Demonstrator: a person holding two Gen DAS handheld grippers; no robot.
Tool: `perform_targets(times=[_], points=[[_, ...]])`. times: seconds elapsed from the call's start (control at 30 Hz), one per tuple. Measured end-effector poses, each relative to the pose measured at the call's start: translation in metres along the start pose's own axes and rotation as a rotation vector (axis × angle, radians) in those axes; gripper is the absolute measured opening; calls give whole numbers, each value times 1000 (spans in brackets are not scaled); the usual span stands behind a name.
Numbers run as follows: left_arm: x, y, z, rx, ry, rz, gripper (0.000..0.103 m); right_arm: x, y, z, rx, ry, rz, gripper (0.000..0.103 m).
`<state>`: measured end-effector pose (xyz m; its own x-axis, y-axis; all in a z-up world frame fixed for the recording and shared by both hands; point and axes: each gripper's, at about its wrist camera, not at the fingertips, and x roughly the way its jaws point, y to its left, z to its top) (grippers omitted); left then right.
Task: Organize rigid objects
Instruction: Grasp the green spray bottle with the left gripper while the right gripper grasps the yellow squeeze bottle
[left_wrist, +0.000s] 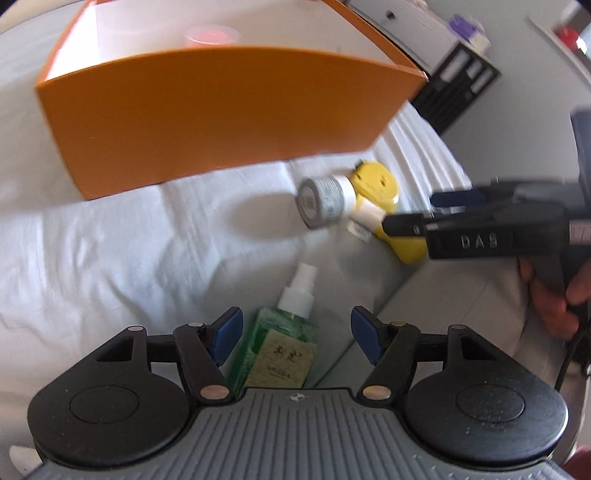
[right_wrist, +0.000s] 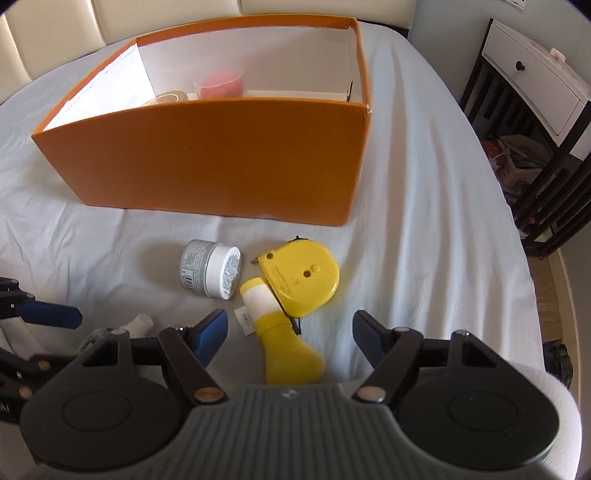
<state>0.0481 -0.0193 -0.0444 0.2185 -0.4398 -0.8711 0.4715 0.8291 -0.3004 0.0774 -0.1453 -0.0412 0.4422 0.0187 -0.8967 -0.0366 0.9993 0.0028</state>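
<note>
In the left wrist view, a green spray bottle (left_wrist: 284, 343) with a white nozzle lies on the sheet between the blue pads of my left gripper (left_wrist: 297, 336), which is open with gaps on both sides. In the right wrist view, a yellow bottle (right_wrist: 288, 354) lies between the pads of my right gripper (right_wrist: 291, 336), also open and not touching it. A yellow tape measure (right_wrist: 299, 277) and a grey jar (right_wrist: 210, 267) with a white lid lie just beyond. Behind them stands the orange box (right_wrist: 221, 158), holding a pink cup (right_wrist: 221, 85) and a tape roll (right_wrist: 171, 98).
Everything rests on a wrinkled white bed sheet (right_wrist: 424, 221). The bed's edge drops off at the right, where a dark-framed nightstand (right_wrist: 535, 74) stands. A person's hand (left_wrist: 554, 306) holds the right gripper (left_wrist: 410, 212) over the yellow items. A padded headboard (right_wrist: 55, 37) lies behind the box.
</note>
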Motion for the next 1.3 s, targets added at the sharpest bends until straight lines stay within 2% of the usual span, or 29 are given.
perform_targets(times=[0.23, 0.37, 0.53, 0.7, 0.8, 0.97, 1.03, 1.17, 1.3], points=[[20, -7, -1, 32, 109, 55, 77, 5, 2, 1, -22, 33, -14, 74], [25, -7, -2, 34, 140, 68, 77, 16, 12, 2, -116, 120, -25, 75], [34, -5, -3, 33, 184, 103, 72, 28, 16, 3, -155, 188, -29, 60], [39, -5, -2, 16, 196, 121, 66, 36, 19, 4, -195, 240, -20, 53], [38, -5, -2, 10, 188, 116, 61, 37, 21, 2, -209, 239, -19, 39], [33, -3, -3, -7, 159, 121, 57, 29, 28, -4, -231, 177, -4, 38], [28, 1, -2, -28, 144, 116, 55, 25, 29, -6, -217, 155, 30, 38], [23, 10, 2, -103, 103, 105, 52, 21, 29, -4, -155, 131, 64, 38], [15, 24, 4, -199, 39, 107, 51, 21, 30, -1, -81, 111, 149, 38]])
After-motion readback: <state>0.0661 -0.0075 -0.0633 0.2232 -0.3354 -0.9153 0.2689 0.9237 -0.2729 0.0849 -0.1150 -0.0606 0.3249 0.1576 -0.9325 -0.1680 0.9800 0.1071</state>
